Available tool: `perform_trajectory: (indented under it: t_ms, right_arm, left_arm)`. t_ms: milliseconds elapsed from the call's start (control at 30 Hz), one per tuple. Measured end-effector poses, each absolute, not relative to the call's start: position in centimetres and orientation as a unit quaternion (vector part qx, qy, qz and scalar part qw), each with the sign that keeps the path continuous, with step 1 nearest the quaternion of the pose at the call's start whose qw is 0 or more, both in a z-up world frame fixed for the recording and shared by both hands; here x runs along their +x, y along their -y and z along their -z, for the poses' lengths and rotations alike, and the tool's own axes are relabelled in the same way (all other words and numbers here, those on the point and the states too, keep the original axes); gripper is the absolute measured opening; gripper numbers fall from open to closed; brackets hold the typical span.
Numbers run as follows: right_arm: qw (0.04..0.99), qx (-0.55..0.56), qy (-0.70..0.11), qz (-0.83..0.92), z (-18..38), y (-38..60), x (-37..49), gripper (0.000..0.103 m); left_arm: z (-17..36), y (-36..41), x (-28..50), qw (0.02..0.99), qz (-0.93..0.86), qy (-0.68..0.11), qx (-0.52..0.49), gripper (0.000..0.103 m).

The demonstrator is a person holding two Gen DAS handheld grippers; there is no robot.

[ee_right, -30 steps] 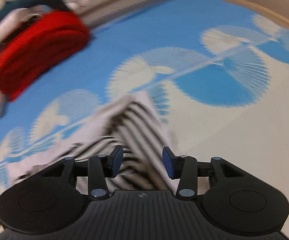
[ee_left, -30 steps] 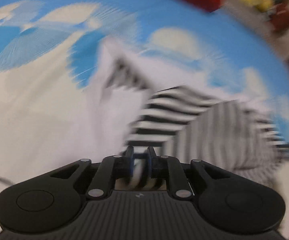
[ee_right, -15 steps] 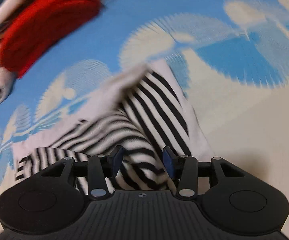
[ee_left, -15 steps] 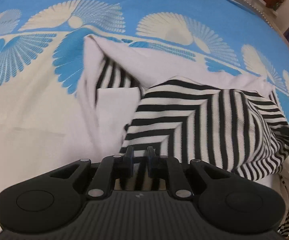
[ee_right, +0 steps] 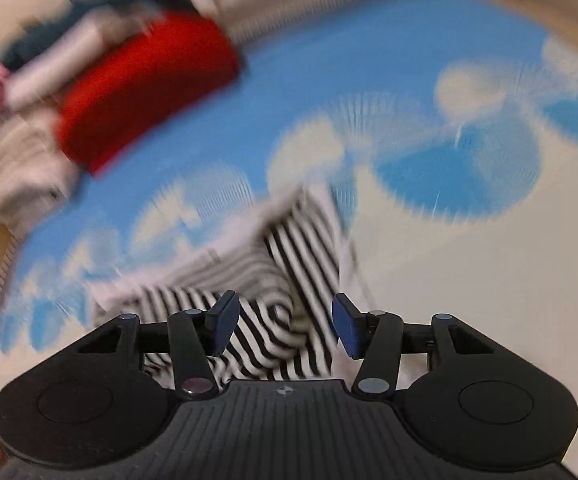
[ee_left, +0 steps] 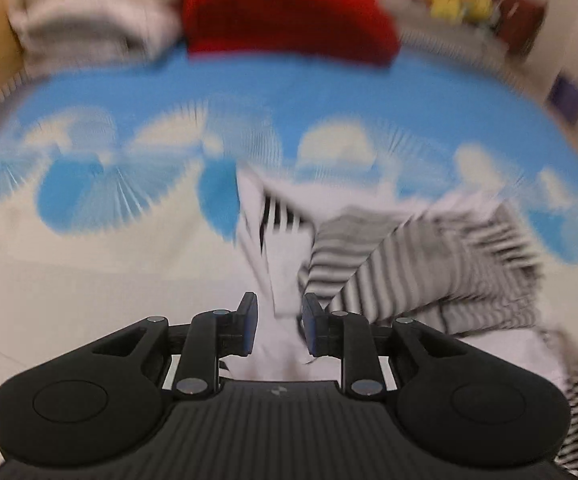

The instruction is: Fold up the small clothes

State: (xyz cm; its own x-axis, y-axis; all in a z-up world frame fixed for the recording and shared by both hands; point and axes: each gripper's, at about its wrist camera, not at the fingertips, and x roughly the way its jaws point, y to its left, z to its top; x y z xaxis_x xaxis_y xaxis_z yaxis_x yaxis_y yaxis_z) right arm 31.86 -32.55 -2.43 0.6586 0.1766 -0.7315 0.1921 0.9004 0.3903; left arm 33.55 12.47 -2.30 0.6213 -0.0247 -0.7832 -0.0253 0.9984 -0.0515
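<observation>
A folded red garment [ee_left: 289,12] and a stack of pale folded clothes [ee_left: 89,12] sit at the far edge of the blue fan-patterned bedspread [ee_left: 329,92]. The striped garment [ee_right: 289,280] lies crumpled on it, just below both grippers. The left hand-held gripper [ee_left: 277,328] and the right hand-held gripper [ee_right: 285,324] have just been opening; both are spread, pinching nothing.

One black-and-white striped garment [ee_left: 417,264] lies on the one blue-and-cream fan-patterned cloth [ee_left: 89,280] that covers the surface. At the far edge sits one folded red garment [ee_left: 289,20], and beside it one stack of pale folded clothes [ee_left: 89,12], too blurred to count piece by piece. Two grippers are over the cloth, the left gripper [ee_left: 277,330] and the right gripper [ee_right: 285,326], each with two fingers.
</observation>
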Motion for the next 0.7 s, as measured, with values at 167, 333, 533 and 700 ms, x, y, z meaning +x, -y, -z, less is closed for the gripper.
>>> perform_trajectory:
  t_ms: [167,333,533,700]
  right_arm:
    - [0.923,0.175,-0.342,-0.033,-2.0,34.4,22.4,0.061]
    - [0.908,0.198,-0.369,-0.013,2.4,36.0,16.6,0.061]
    - [0.863,0.201,-0.462,0.029,8.7,36.0,15.2,0.059]
    - [0.829,0.182,-0.528,0.028,12.1,35.4,16.1,0.06]
  left_arm:
    - [-2.4,-12.9,23.5,0.932,0.039,-0.359,-0.036,0.039]
    - [2.5,-13.5,18.2,0.921,0.031,-0.38,-0.081,0.039]
    - [10.1,-14.6,19.0,0.839,-0.009,-0.523,-0.152,0.046]
    - [12.3,-14.5,19.4,0.809,-0.002,-0.569,-0.15,0.064]
